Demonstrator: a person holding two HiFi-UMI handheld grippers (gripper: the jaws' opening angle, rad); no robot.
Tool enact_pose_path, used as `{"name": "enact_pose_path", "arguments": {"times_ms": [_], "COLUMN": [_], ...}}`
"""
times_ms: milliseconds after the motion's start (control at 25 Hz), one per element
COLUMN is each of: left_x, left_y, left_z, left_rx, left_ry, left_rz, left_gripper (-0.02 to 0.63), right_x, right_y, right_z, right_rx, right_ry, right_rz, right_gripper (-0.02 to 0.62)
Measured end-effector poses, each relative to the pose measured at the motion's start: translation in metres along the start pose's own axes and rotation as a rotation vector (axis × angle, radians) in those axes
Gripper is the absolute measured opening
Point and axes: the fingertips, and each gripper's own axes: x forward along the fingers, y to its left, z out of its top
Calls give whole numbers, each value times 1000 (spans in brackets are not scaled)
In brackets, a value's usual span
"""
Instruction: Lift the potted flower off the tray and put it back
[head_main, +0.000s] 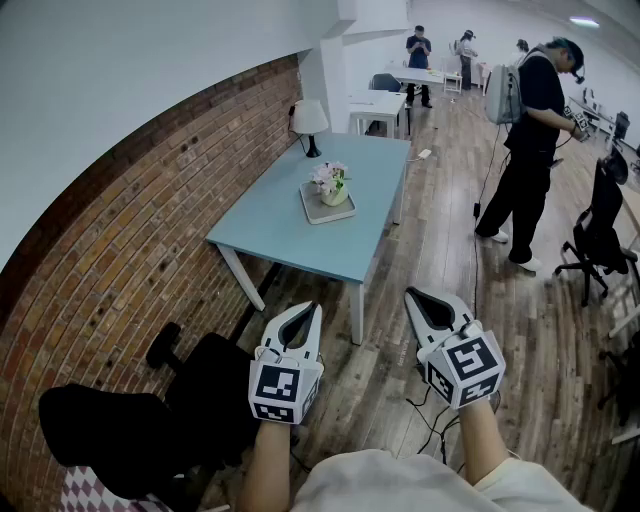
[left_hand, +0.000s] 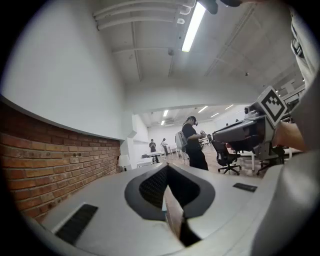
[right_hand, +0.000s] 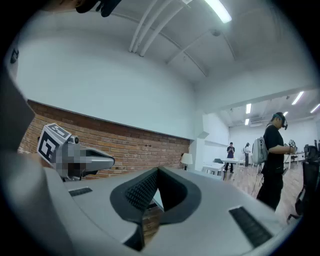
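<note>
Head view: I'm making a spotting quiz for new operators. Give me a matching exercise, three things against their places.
Things: 1 pink potted flower; 2 white-shaded table lamp; 3 person in black with grey backpack.
Places: A on the wooden floor, right of the light blue table; B on the pale square tray; C table's far end, by the brick wall.
Pairs: 1-B; 2-C; 3-A.

A light-blue table (head_main: 290, 220) stood against a brick wall (head_main: 130, 240), with a white-shaded lamp (head_main: 309, 120) at its far end. Behind it were white desks (head_main: 378, 103). A person (head_main: 530, 150) with a backpack stood on the wood floor (head_main: 520, 330), near a black office chair (head_main: 598, 228). Two or perhaps three people (head_main: 419, 55) stood far back. Another black chair (head_main: 150, 410) sat at lower left by the wall.
</note>
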Motion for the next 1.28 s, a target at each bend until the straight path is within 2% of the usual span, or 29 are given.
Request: {"name": "enact_pose_path", "arguments": {"times_ms": [120, 360, 720, 880, 1000, 1280], "left_x": [6, 15, 26, 32, 41, 76], "left_y": [-2, -2, -13, -25, -27, -16], "left_z": [-5, -5, 1, -1, -2, -19], "left_rx": [-3, -3, 6, 46, 32, 17], "left_ry": [-2, -2, -3, 20, 22, 45], "left_rz": [-12, -2, 43, 40, 53, 54], "left_gripper": [23, 23, 22, 22, 22, 22], "right_x": [4, 10, 10, 9, 12, 39], "right_y": [-2, -15, -31, -32, -36, -64], "right_z": [-2, 3, -6, -13, -17, -25], "right_rx": [2, 113, 65, 73, 67, 90], "right_ry": [4, -43, -18, -13, -5, -15], "right_rz": [17, 72, 150, 196, 217, 192], "right_gripper": [17, 20, 17, 15, 15, 15]}}
